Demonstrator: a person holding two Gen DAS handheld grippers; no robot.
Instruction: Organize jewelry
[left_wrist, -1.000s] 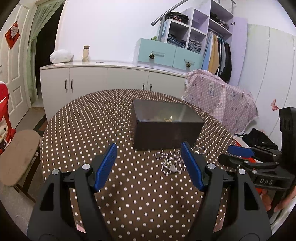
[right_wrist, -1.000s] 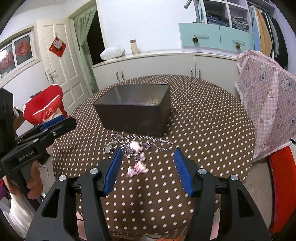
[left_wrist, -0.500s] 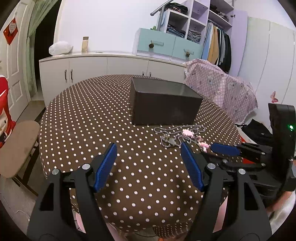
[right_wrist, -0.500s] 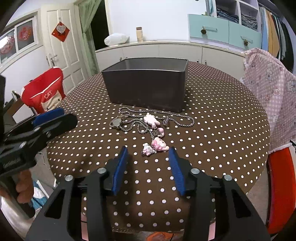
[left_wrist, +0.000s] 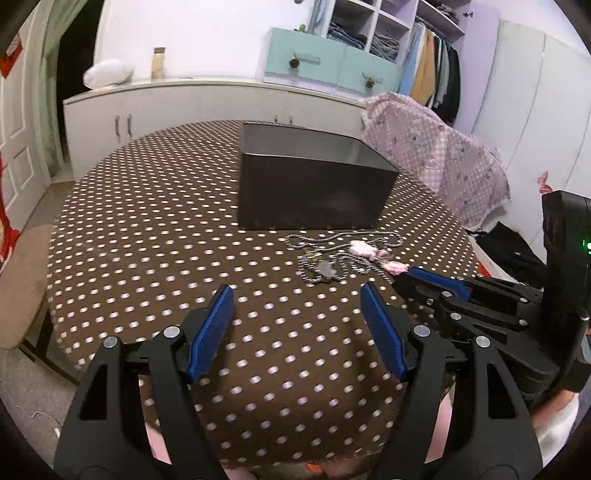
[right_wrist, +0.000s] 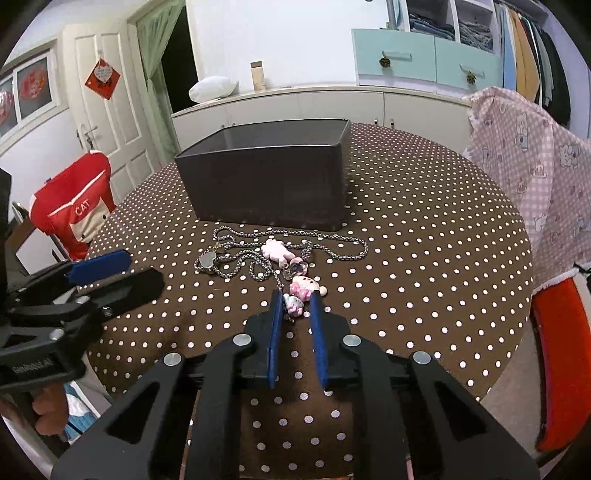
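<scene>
A dark open box (left_wrist: 314, 192) (right_wrist: 269, 184) stands mid-table on the brown dotted cloth. In front of it lies a tangle of silver chains (right_wrist: 236, 258) (left_wrist: 321, 266) with pink charms (right_wrist: 303, 288) (left_wrist: 364, 248). My right gripper (right_wrist: 294, 295) (left_wrist: 410, 275) is low over the cloth. Its jaws are closing, with the nearest pink charm between the blue pads and the pads against it. To the left of the chains, my left gripper (left_wrist: 296, 291) (right_wrist: 140, 269) is held open above the cloth, with nothing between its fingers.
The round table (left_wrist: 147, 240) ends close to me. A chair with a red cover (right_wrist: 74, 206) is at the left, beside a padded stool (left_wrist: 22, 280). A pink checked cloth (right_wrist: 535, 155) drapes something at the right. White cabinets run along the back wall.
The right jaws have narrowed from wide apart to tight around the nearest pink charm, and that gripper has come down to the cloth. The left gripper sank and tilted, staying open.
</scene>
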